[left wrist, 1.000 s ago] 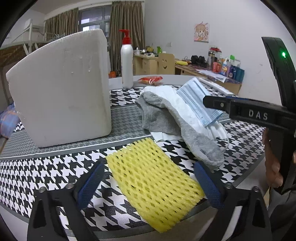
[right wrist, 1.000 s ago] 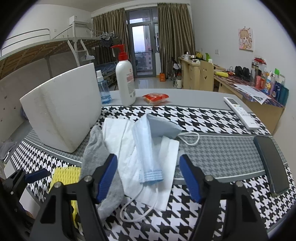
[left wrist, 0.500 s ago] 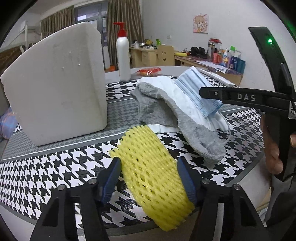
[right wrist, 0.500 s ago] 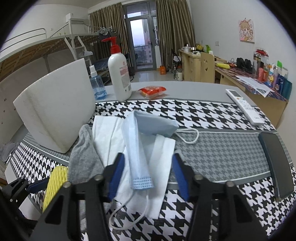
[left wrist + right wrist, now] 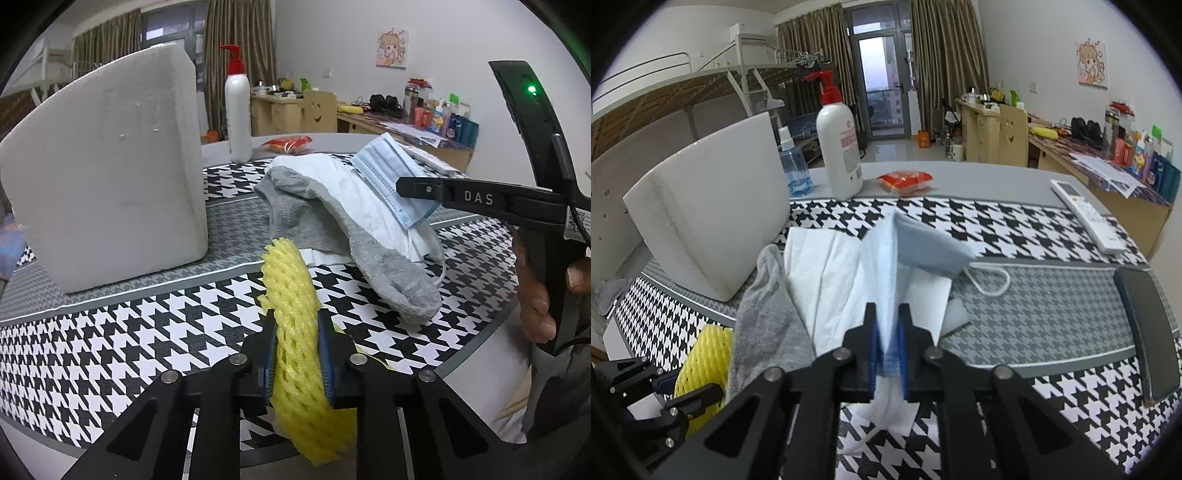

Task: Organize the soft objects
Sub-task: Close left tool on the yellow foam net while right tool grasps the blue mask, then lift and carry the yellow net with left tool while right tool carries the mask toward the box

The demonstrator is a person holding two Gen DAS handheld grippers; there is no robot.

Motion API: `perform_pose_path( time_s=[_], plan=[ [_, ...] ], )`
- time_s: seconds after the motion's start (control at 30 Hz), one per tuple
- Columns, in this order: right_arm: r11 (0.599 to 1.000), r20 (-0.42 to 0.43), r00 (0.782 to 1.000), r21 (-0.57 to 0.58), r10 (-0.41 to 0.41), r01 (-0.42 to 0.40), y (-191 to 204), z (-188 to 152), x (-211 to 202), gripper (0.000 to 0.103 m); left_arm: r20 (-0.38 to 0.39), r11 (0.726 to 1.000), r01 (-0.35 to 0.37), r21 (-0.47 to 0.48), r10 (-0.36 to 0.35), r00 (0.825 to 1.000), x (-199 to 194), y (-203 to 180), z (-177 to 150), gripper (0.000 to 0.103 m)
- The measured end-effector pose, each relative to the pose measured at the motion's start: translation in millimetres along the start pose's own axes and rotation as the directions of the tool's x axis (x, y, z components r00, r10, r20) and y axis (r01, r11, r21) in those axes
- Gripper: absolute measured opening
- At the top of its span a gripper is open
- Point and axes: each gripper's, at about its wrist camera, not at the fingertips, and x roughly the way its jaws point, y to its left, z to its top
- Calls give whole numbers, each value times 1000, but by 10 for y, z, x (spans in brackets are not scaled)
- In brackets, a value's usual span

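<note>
My left gripper point(image 5: 295, 318) is closing, and its blue pads press a yellow foam net point(image 5: 288, 273) that arches up off the houndstooth tablecloth point(image 5: 110, 332). My right gripper point(image 5: 888, 314) is closing too, its pads pinching the near end of a blue face mask point(image 5: 923, 243). The mask lies on white tissue sheets point(image 5: 827, 273). A grey sock point(image 5: 369, 254) sprawls between the net and the tissues. The right wrist view shows the left gripper point(image 5: 679, 387) at the lower left, on the net point(image 5: 701, 350).
A white foam box point(image 5: 107, 177) stands to the left. Behind are a pump bottle point(image 5: 838, 147), a blue spray bottle point(image 5: 792, 166) and a red packet point(image 5: 905, 181). A remote point(image 5: 1086, 218) and a phone point(image 5: 1148, 325) lie right. A hand point(image 5: 535, 295) grips the right tool.
Both grippers have gone from wide to pinched. The left squeezed the flat net into a raised arch. The right closed on the mask's near end, bunching it up.
</note>
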Motion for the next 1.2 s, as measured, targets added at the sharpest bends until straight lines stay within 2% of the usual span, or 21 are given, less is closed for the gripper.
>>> perform_pose_path(
  time_s=[0.23,0.6,1.2],
  plan=[
    [1000,41,999,-13,-14,15,56,93,-167,10,32,1000,14,-13,-14,999,-140,96,79,20],
    [999,100,995,-20,-24,26,167,252,-461,10,104,1000,-3,-21,5,995,-415,163,260,20],
    [999,165,986,23,-32,28,180,440,-730,10,220,1000,-19,23,13,975,-716,114,686,20]
  ],
)
